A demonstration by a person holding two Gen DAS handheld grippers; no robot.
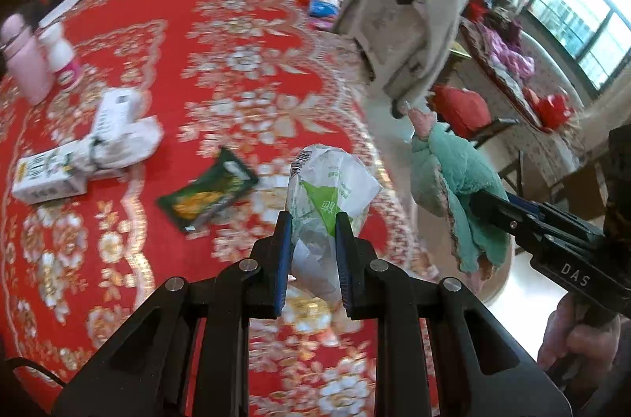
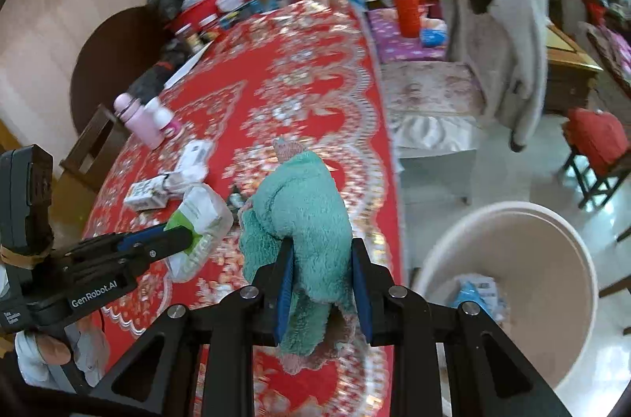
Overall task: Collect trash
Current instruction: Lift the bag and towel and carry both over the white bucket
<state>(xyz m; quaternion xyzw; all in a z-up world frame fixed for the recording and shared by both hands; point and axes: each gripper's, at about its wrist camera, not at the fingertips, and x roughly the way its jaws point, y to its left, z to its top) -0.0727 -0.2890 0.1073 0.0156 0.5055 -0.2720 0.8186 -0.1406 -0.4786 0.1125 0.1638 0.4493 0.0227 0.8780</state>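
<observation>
My left gripper (image 1: 313,223) is shut on a crumpled white and green plastic wrapper (image 1: 329,188) and holds it above the red floral tablecloth (image 1: 221,22); the wrapper also shows in the right wrist view (image 2: 199,215). My right gripper (image 2: 322,251) is shut on a teal fluffy cloth (image 2: 303,204), held above the table's right edge; the cloth also shows in the left wrist view (image 1: 453,192). A dark green snack packet (image 1: 207,194) lies flat on the cloth. A beige bin (image 2: 512,243) with some trash inside stands on the floor, right of the table.
A white carton (image 1: 49,176) and crumpled white wrappers (image 1: 118,129) lie at the left. A pink bottle (image 1: 23,58) and a white bottle (image 1: 59,50) stand behind them. A chair draped with a grey coat (image 2: 501,54) stands beside the table. Clutter fills the far end.
</observation>
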